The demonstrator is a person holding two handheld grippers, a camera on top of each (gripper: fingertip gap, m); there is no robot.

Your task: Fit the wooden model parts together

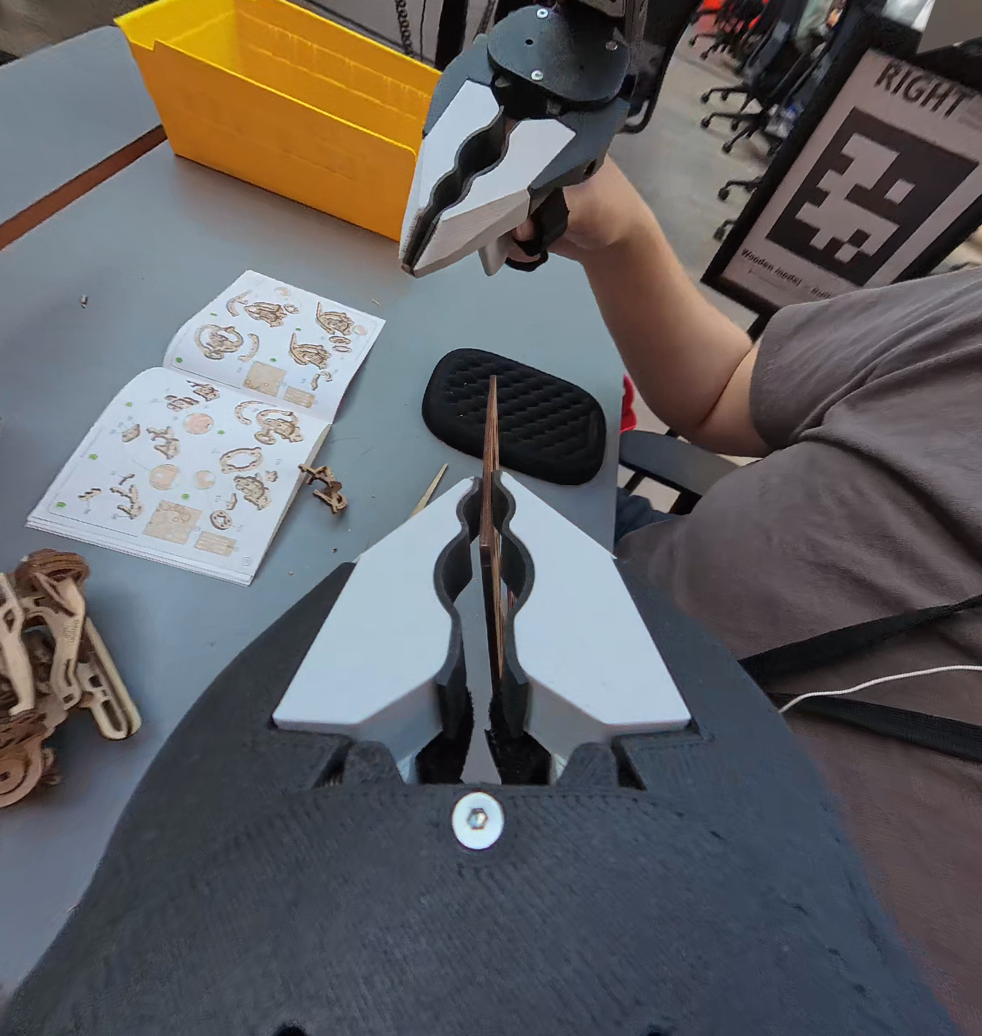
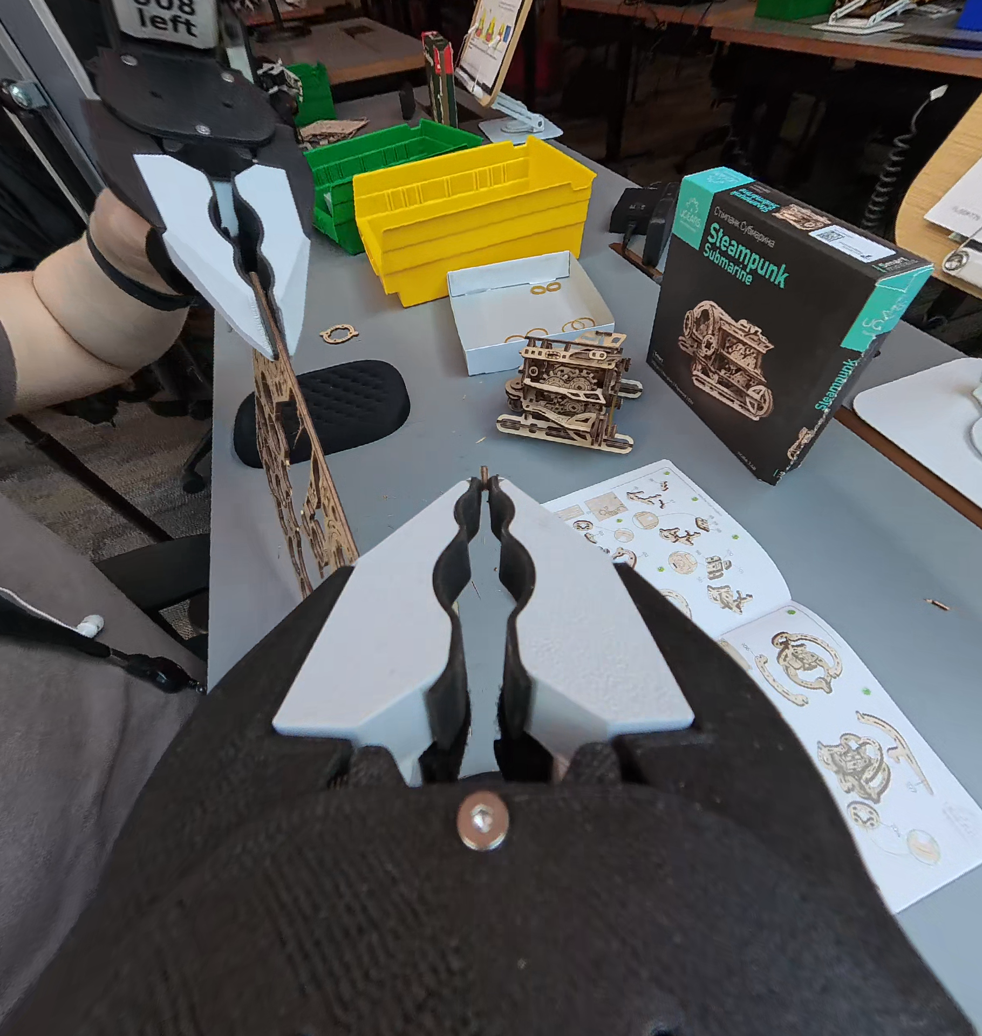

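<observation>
My left gripper [image 1: 486, 483] is shut on a thin laser-cut wooden sheet [image 1: 492, 437], seen edge-on and sticking out past the fingertips. In the right wrist view the left gripper [image 2: 273, 348] holds this sheet [image 2: 295, 482] hanging down over the table's near edge. My right gripper [image 2: 484, 483] is shut on a small wooden piece [image 2: 484, 472] whose tip pokes out between the fingertips. In the left wrist view the right gripper [image 1: 413, 263] hovers above the table, apart from the sheet. A partly built wooden model [image 2: 567, 392] stands mid-table and also shows in the left wrist view [image 1: 29, 661].
An open instruction booklet [image 2: 758, 644] lies on the grey table [image 2: 421, 448]. Behind are a yellow bin [image 2: 472, 218], a green bin [image 2: 376, 162], a white tray [image 2: 533, 336] with wooden rings and the kit box [image 2: 769, 325]. A black pad [image 1: 533, 415] and a loose wooden part [image 1: 326, 485] lie near the sheet. The left gripper's tips are roughly 12 cm from the right gripper's. From either gripper's tips it is about 25 cm to the partly built wooden model [image 2: 567, 392]. It turns up in the left wrist view [image 1: 8, 631] as well.
</observation>
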